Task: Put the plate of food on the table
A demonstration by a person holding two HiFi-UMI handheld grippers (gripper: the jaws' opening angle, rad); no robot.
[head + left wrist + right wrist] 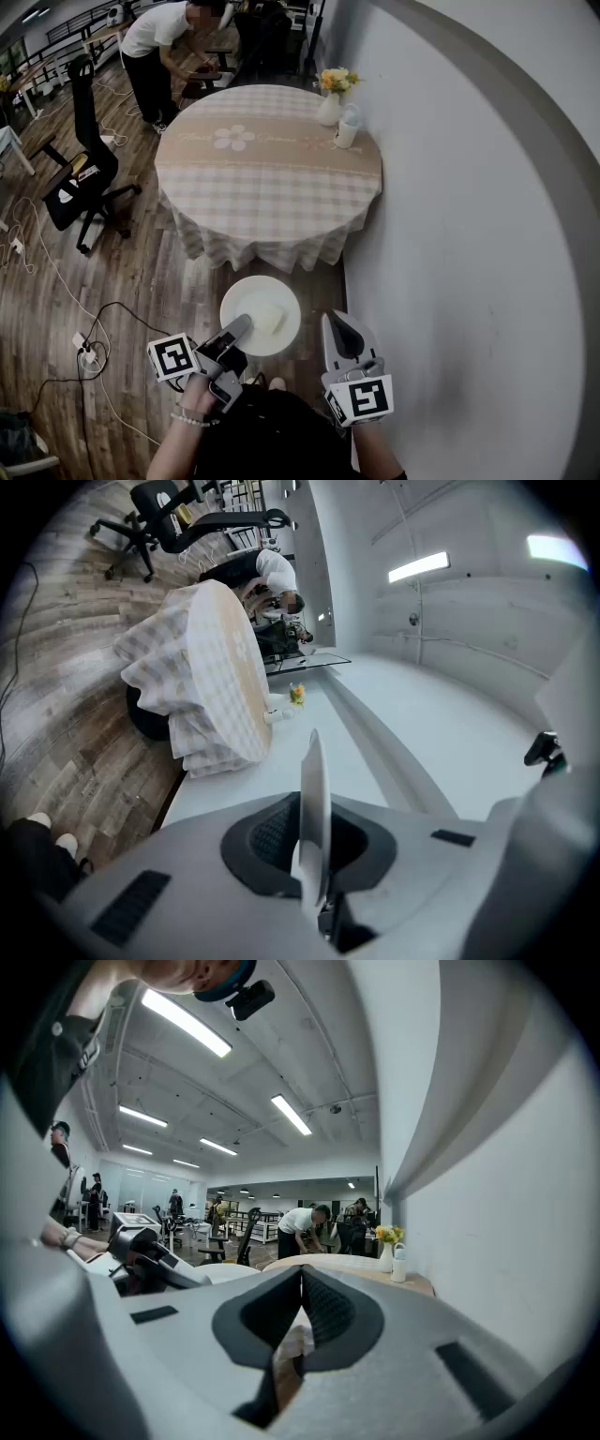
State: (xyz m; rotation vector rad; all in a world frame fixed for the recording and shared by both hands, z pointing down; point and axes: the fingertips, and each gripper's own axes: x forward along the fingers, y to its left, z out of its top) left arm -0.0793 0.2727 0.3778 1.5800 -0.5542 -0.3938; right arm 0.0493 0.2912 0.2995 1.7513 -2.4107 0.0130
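left gripper [246,325] jaws clamped on plate [314,789] rim, edge-on here | only head view shows food [267,319] on it | right gripper [302,1283] jaws together

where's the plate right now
Head view, bottom centre: the plate is over the floor, short of the round table, its rim pinched by the left gripper.

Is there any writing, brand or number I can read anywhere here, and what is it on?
No text can be read in any view.
Tablecloth: faint script beside its flower print, too blurred to read.
Left marker cube and right marker cube: black-and-white square patterns, no words or numbers.
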